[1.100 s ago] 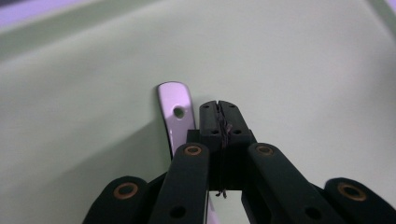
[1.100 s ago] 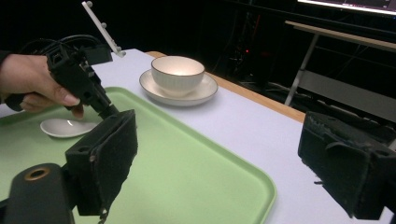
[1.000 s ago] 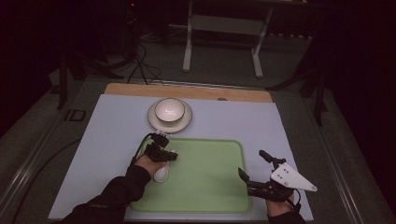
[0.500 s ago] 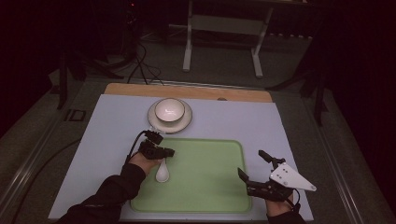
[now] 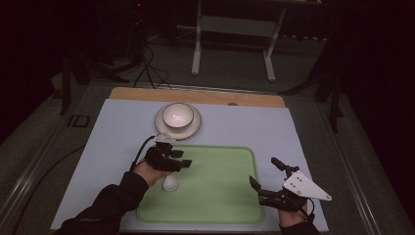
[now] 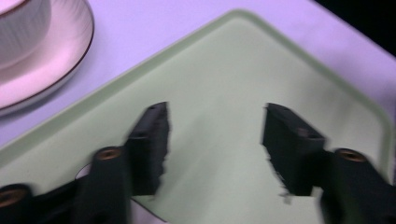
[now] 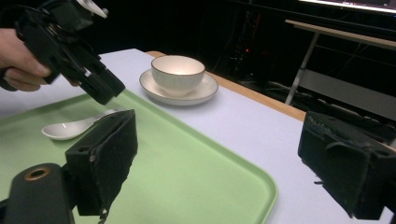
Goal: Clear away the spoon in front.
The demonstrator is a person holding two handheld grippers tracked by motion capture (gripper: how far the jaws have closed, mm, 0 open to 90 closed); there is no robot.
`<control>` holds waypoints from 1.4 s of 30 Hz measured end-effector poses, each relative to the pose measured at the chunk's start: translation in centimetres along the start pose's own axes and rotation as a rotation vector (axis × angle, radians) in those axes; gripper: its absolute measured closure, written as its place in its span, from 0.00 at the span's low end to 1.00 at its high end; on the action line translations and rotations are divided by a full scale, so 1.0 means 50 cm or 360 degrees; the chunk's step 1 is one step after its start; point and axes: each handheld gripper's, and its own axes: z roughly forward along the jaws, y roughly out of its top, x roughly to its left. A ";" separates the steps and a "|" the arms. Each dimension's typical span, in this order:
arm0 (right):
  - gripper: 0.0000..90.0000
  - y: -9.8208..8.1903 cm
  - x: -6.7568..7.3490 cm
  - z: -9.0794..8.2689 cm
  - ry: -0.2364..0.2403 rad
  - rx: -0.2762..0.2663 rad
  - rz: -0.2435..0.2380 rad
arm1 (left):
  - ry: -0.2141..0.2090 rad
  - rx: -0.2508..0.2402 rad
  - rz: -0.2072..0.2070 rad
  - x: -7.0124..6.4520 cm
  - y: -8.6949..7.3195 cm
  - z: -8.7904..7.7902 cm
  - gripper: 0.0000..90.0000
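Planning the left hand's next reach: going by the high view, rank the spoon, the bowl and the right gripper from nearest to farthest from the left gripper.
1. Spoon: on the tray, just under the left gripper.
2. Bowl: on its saucer, beyond the tray.
3. Right gripper: across the tray, at its right edge.

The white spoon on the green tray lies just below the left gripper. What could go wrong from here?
1. The left gripper is open, empty, and very close above the spoon. A low move may knock the spoon across the smooth tray.
2. The bowl on its saucer stands near, just beyond the tray's far edge. A reach forward might bump it.
3. The right gripper, also open, hovers over the tray's right rim and might catch it.
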 end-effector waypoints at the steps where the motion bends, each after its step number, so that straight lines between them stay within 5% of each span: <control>1: 0.13 0.000 0.000 0.000 -0.0002 0.0001 -0.0001 | -0.0001 -0.0014 0.0004 -0.003 0.001 -0.005 0.41; 3: 0.13 -0.001 0.000 0.001 -0.0002 0.0004 0.0001 | -0.0016 -0.0033 0.0012 -0.006 0.005 -0.016 0.33; 13: 0.13 -0.004 -0.001 0.003 -0.0002 0.0017 0.0004 | -0.0063 -0.0108 0.0061 -0.022 0.008 -0.070 0.30; 30: 0.13 -0.004 0.000 0.001 -0.0002 0.0016 -0.0006 | 0.0000 -0.0184 0.0080 -0.034 -0.032 -0.140 0.21; 33: 0.13 -0.004 0.001 0.002 -0.0003 0.0018 -0.0006 | -0.0095 -0.0262 0.0068 -0.029 -0.048 -0.170 0.13; 38: 0.13 -0.003 0.001 0.001 -0.0004 0.0015 -0.0013 | -0.0051 -0.0293 0.0080 -0.026 -0.070 -0.190 0.01; 42: 0.13 -0.003 0.002 0.000 -0.0006 0.0012 -0.0016 | 0.0027 -0.0309 0.0123 -0.022 -0.091 -0.200 0.00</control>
